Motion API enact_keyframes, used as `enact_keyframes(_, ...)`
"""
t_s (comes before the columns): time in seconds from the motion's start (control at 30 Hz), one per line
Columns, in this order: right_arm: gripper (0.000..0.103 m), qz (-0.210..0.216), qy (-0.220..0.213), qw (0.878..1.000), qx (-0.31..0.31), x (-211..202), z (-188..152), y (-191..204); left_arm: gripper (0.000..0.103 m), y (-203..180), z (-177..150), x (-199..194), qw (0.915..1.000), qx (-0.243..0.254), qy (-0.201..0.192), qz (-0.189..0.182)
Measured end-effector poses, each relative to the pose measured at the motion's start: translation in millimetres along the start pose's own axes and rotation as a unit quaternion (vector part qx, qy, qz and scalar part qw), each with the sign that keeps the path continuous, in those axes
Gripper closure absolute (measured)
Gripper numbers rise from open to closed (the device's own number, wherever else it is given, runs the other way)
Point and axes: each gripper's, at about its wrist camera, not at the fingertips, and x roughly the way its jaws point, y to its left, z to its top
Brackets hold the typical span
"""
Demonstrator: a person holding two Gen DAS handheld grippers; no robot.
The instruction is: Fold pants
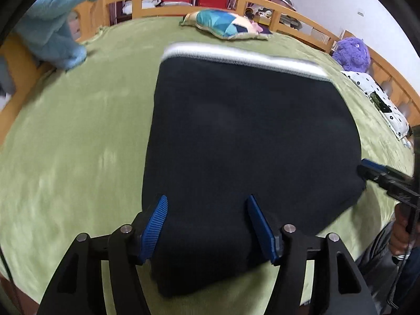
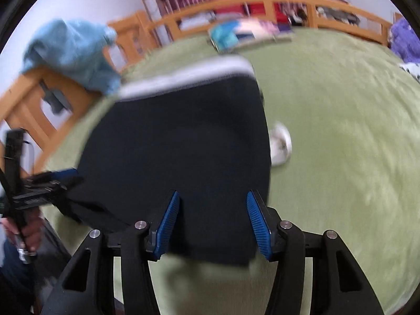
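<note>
We have the folded dark navy pants (image 1: 249,136) with the white waistband lying flat on the green bedspread (image 1: 73,136), both the left gripper (image 1: 207,225) and the right gripper (image 2: 212,223) standing apart and empty over the near edge of the pants, so we judge this fold laid and the next move a fresh grip for another fold.

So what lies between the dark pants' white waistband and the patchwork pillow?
Only bare green blanket between waistband and pillow, in the left wrist view.
</note>
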Motion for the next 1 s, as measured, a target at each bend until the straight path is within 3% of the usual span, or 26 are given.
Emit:
enact_keyframes(0.07, 0.051, -0.027, 0.021, 0.999, 0.004, 10.8, -17.4, -4.5, 0.037, 2.9, -5.0, -6.6, 1.0000, -0.006, -0.001, 0.001)
enact_keyframes(0.2, 0.056, -0.004, 0.023, 0.999, 0.030, -5.9, -20.8, -12.2, 0.038, 2.7, -3.9, -20.6, 1.0000, -0.007, 0.006, 0.002)
enact_keyframes(0.37, 0.056, -0.007, -0.052, 0.999, 0.002, -39.4, 9.3, -6.4, 0.038, 8.1, 9.1, -33.7, 0.9996, -0.027, -0.012, -0.006)
enact_keyframes(0.57, 0.056, 0.013, -0.109, 0.994, -0.013, -22.5, 44.6, 1.1, 0.038, 8.8, 9.7, -16.9, 0.9988, -0.045, 0.008, -0.018)
enact_keyframes(0.63, 0.059, 0.031, -0.101, 0.994, -0.021, -1.2, 46.9, 2.2, 0.037, 8.7, 3.0, -9.3, 0.9988, -0.045, 0.017, -0.013)
enact_keyframes(0.73, 0.064, -0.013, -0.078, 0.997, -0.019, 28.2, 46.8, 0.8, 0.034, 7.8, -1.4, -12.0, 0.9993, -0.033, 0.016, -0.005)
enact_keyframes(0.8, 0.064, -0.020, -0.062, 0.998, -0.007, 22.4, 49.3, 1.6, 0.034, 6.2, 1.5, -16.7, 0.9991, -0.035, 0.024, -0.003)
enact_keyframes(0.9, 0.063, -0.061, -0.032, 0.998, 0.011, 5.9, 51.8, 7.7, 0.034, -3.4, 8.8, -34.9, 0.9993, -0.030, 0.006, -0.019)
enact_keyframes(1.0, 0.055, -0.053, -0.028, 0.998, 0.020, -22.5, 48.2, 19.0, 0.034, -21.0, 23.4, -60.5, 0.9993, -0.024, -0.022, -0.016)
